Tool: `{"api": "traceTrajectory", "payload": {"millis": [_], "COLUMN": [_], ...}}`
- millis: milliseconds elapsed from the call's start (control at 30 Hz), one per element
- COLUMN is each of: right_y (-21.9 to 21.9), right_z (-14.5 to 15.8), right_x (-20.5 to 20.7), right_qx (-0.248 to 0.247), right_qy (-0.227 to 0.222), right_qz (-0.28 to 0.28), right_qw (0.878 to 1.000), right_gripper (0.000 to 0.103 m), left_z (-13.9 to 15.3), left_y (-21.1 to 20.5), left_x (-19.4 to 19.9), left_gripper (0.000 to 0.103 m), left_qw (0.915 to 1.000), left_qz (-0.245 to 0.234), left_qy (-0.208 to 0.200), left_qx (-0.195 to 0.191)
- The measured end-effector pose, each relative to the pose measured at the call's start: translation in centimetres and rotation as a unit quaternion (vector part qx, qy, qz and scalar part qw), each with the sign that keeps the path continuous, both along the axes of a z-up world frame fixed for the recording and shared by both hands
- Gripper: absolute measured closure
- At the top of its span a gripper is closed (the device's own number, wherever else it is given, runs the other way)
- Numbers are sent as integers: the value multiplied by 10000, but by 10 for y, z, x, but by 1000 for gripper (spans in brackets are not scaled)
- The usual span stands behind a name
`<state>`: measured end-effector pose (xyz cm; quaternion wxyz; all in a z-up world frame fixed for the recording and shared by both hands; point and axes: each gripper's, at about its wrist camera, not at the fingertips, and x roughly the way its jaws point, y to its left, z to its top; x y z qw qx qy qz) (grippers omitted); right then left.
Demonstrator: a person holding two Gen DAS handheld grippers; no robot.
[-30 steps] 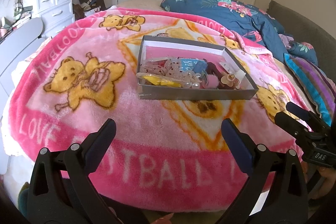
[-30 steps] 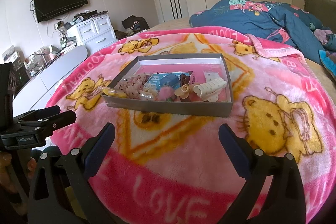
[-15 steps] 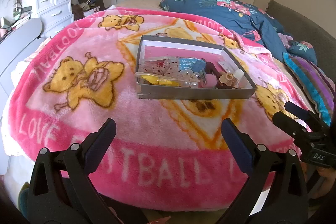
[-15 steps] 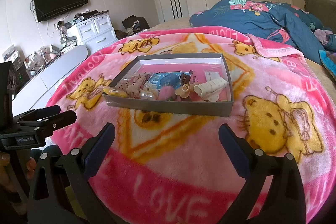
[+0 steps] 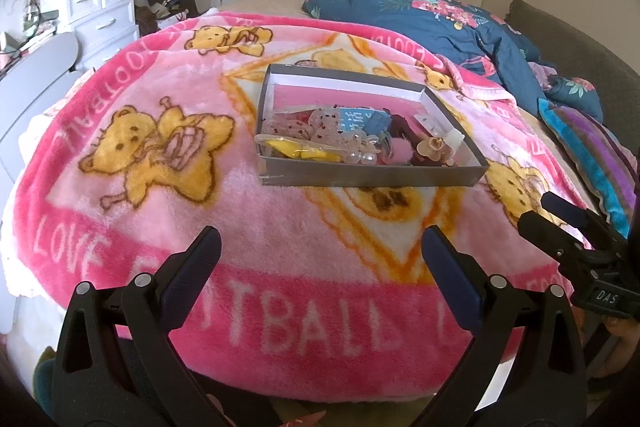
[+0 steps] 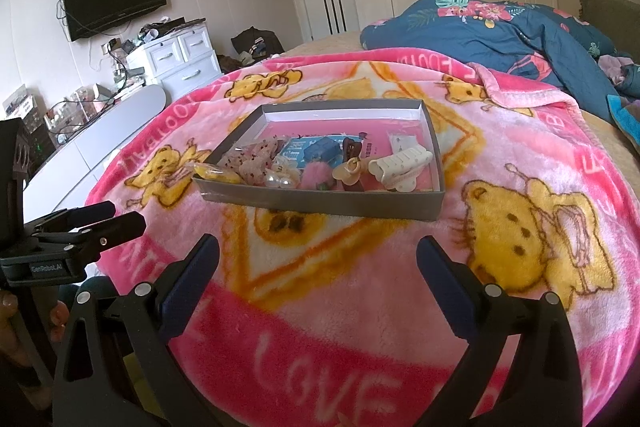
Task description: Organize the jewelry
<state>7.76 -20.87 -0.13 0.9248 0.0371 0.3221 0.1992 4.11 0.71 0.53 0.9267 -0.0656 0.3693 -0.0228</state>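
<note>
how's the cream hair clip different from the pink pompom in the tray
The cream hair clip is hard, ridged and long, lying nearest the tray's right wall. The pink pompom is fluffy and round, sitting nearer the middle, left of the clip. The clip shows clearly only from the right wrist; the pompom shows from both. Both lie loose near the front wall of the grey tray, with neither claw touching them.

black clamp-style left gripper [image 5: 318,245], navy finger pads [image 5: 446,261], silver rivets, right gripper [image 6: 318,253] same build, "GenRobot.AI" label on left gripper side
</note>
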Motion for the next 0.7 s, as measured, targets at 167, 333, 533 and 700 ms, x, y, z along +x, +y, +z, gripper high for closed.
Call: {"api": "traceTrajectory", "payload": {"millis": [167, 333, 533, 700], "right_y": [0, -6, -39, -118], "right_z": [-3, -8, -17, -40], "right_x": [1, 7, 28, 81], "right_qx": [-8, -11, 134, 75], "right_qy": [38, 107, 328, 849], "right_qz": [-24, -199, -776, -2073], "right_qw": [10000, 9997, 9964, 9746], "right_gripper": [5, 5, 5, 4], "left_z": [-4, -15, -20, -37], "left_y": [3, 9, 33, 98], "left_x": [1, 9, 25, 75], "left_gripper": [9, 9, 9, 9], "left_qw": [9999, 9993, 9976, 9862], "left_qz": [-12, 150, 397, 1471], "left_qy": [65, 276, 389, 729], "left_qx": [-84, -200, -401, -207]}}
